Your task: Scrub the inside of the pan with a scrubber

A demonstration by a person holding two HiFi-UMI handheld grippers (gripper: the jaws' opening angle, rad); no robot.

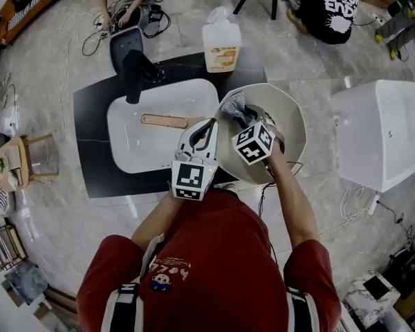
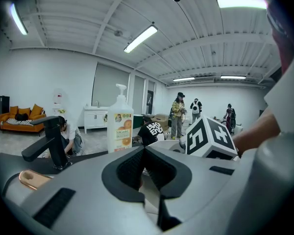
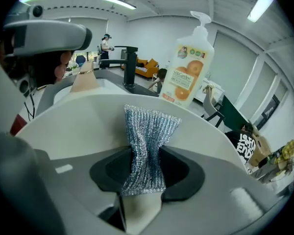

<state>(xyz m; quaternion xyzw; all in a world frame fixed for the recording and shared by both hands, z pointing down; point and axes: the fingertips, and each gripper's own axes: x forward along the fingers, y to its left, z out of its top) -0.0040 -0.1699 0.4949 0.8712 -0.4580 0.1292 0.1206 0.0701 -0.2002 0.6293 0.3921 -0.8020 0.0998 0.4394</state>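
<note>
Silvery ribbed scrubber (image 3: 146,146) pinched; smooth round cream pan (image 3: 83,119) behind.

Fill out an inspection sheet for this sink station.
Surface: black counter with a white sink.
Job's things: pan, its handle over the sink; silver scrubber against its inner wall.
Clutter: soap bottle, faucet.
Grippers: left gripper clamps the pan; right gripper clamps the scrubber.
Cables: loose cords on the floor.
Surroundings: people seated on the floor; white box.
</note>
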